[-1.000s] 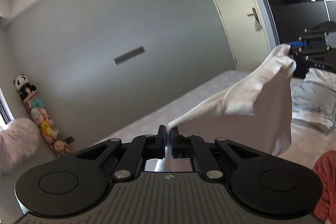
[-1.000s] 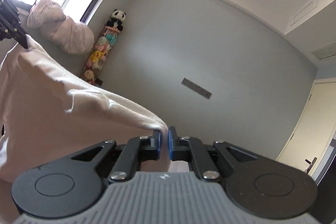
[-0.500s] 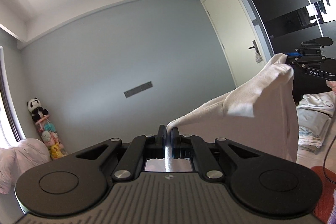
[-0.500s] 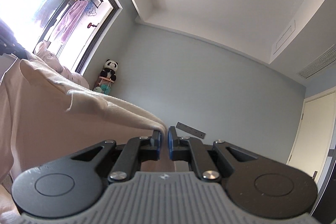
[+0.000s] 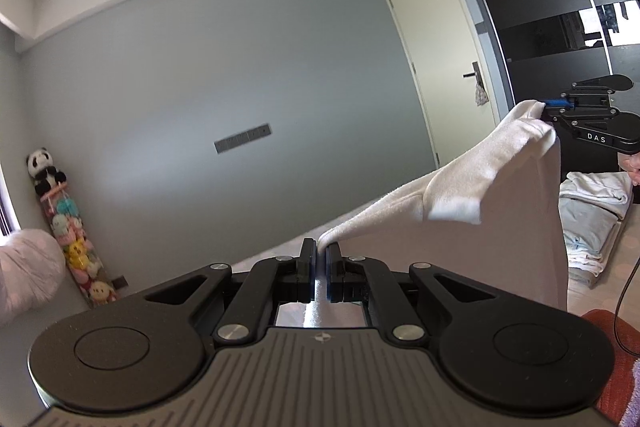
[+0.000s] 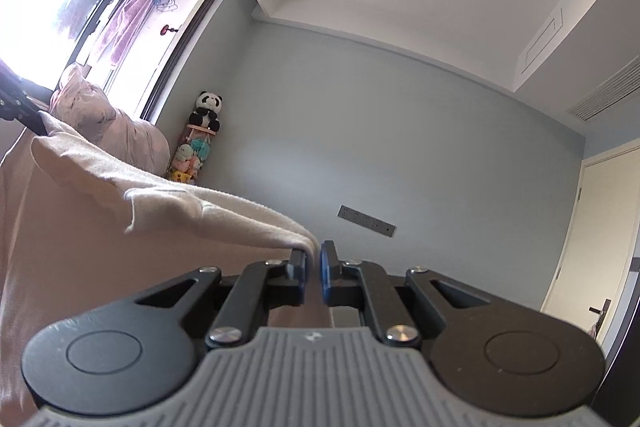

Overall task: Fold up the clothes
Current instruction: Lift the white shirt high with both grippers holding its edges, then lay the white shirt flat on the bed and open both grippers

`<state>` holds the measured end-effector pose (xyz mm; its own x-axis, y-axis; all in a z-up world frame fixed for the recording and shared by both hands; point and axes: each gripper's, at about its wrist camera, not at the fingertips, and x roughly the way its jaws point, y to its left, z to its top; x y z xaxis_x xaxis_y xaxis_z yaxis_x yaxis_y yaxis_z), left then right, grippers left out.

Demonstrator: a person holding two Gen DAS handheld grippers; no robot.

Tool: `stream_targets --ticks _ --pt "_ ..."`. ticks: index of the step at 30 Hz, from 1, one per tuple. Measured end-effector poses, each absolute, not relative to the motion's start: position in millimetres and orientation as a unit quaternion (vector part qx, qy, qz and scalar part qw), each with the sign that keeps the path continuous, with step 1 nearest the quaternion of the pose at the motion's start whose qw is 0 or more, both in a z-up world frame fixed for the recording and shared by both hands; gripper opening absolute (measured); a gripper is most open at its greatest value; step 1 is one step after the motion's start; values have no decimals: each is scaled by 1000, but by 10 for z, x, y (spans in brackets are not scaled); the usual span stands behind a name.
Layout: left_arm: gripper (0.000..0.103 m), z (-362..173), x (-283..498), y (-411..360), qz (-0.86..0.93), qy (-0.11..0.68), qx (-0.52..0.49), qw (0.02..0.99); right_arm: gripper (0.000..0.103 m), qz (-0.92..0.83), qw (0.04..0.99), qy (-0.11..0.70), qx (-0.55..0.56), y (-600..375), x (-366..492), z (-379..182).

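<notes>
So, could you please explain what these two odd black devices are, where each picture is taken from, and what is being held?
No robot here: a person holds a handheld two-finger gripper in each hand, and each gripper carries a wide-angle camera looking forward along its fingers. The black plates low in each picture are the gripper's own body.

In the left camera's picture, the left gripper is shut on one end of a white garment. The right gripper pinches the other end, so the cloth hangs spread between them above a bed. Folded clothes are stacked on the bed.

The right camera's picture shows the same garment from the other end, with a panda toy by the wall.
</notes>
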<state>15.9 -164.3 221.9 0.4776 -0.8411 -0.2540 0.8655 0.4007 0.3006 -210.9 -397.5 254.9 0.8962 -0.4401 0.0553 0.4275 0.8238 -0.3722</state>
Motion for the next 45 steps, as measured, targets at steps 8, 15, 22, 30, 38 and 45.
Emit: stream_targets --ticks 8,15,22,30,38,45 --pt "3 1861 901 -2240 -499 89 222 833 9 -231 954 89 -169 -4581 -1199 2217" --pt "3 1270 1622 -2841 -486 154 252 822 9 -220 949 186 -125 -5238 -253 1626" --pt "3 422 2405 -3348 -471 234 257 811 9 -212 936 268 -88 -5808 630 689" --pt "3 -506 3063 -3851 -467 316 244 789 9 -204 917 341 -41 -6374 1390 -337" --pt "6 -1134 3457 -4222 -458 371 226 775 22 -190 902 387 -11 -6642 1883 -972" --pt "50 -1215 3348 -4108 -456 389 231 767 55 -198 894 402 -7 -6619 1695 -993"
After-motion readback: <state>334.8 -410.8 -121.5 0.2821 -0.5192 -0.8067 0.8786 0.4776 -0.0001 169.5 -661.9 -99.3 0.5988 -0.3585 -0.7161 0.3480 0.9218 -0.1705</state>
